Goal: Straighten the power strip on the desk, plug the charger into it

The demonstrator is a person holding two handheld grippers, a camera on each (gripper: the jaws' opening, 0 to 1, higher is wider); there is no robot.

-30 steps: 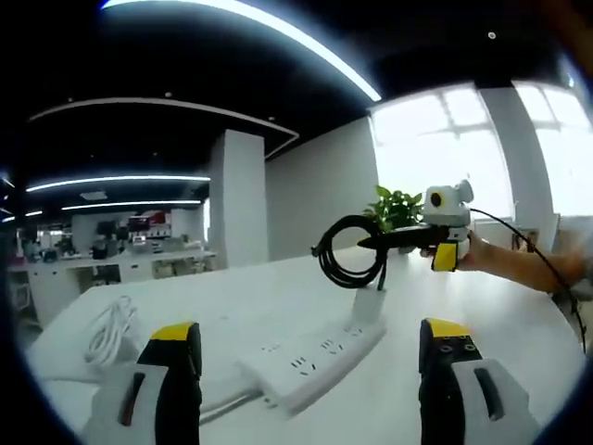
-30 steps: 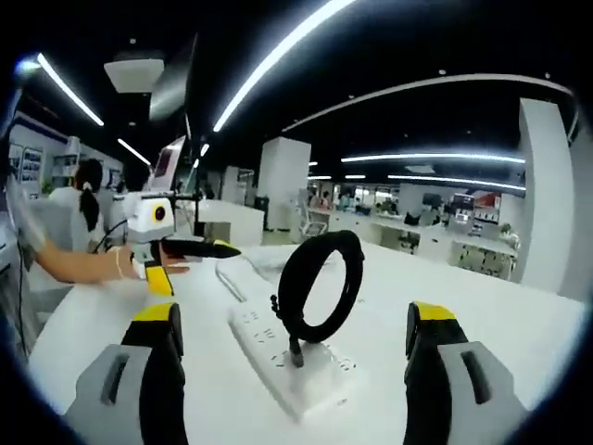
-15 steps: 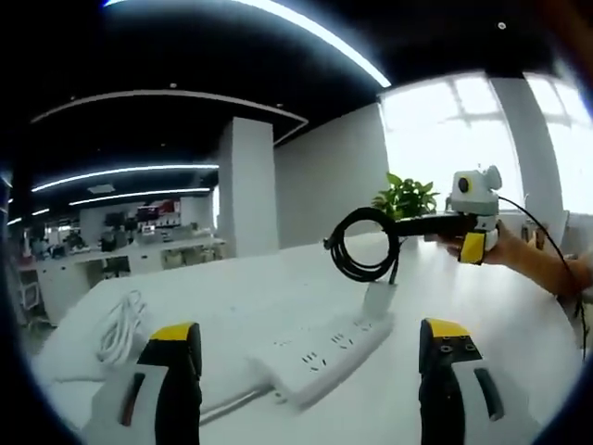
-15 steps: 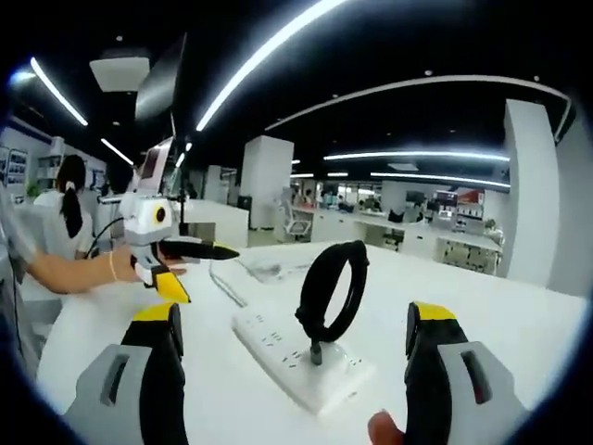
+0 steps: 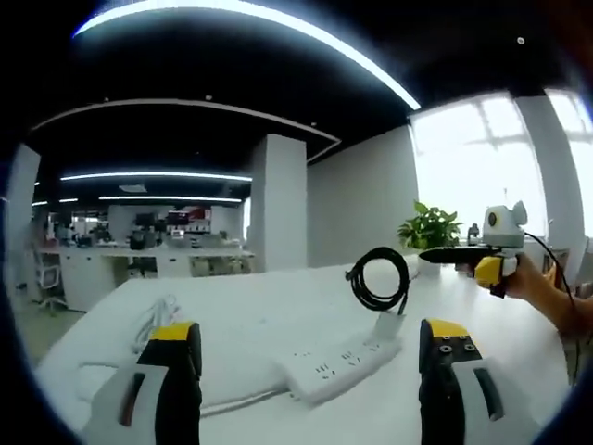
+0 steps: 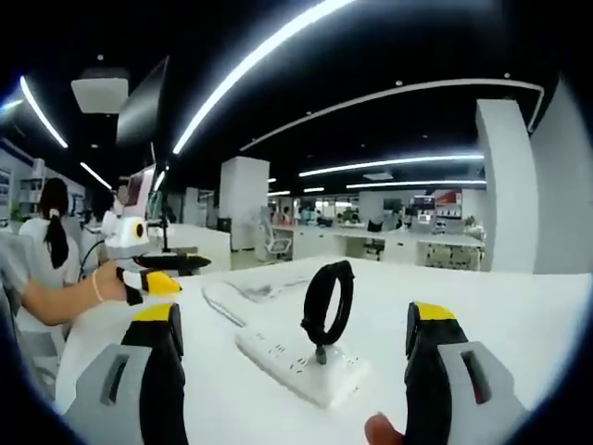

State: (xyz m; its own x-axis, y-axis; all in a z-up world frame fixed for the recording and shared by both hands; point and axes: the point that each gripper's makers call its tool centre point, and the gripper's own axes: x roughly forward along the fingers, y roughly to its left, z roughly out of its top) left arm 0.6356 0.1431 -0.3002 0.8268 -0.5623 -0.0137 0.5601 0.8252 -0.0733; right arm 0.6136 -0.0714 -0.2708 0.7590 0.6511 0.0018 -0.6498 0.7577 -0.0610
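Note:
A white power strip (image 5: 338, 362) lies on the white desk (image 5: 250, 320), between and beyond my left gripper's (image 5: 311, 330) open jaws. A white charger (image 5: 387, 324) stands plugged into its far end, with its black cable coil (image 5: 380, 278) standing up above it. My right gripper (image 5: 428, 252) hovers to the right of the coil, apart from it. In the right gripper view the strip (image 6: 296, 366), the charger (image 6: 320, 355) and the coil (image 6: 329, 301) sit ahead of my right gripper (image 6: 295, 315), whose jaws stand wide apart and empty. My left gripper (image 6: 199, 262) is at the left.
The strip's white cord (image 5: 157, 320) lies bundled on the desk at the left. A potted plant (image 5: 428, 227) stands by the bright window. A person (image 6: 51, 222) sits at the left beside a monitor (image 6: 144, 111). Office desks fill the background.
Both grippers have drawn back from the power strip, which now looks smaller. My right gripper has moved away from the cable coil. The charger stays standing in the strip.

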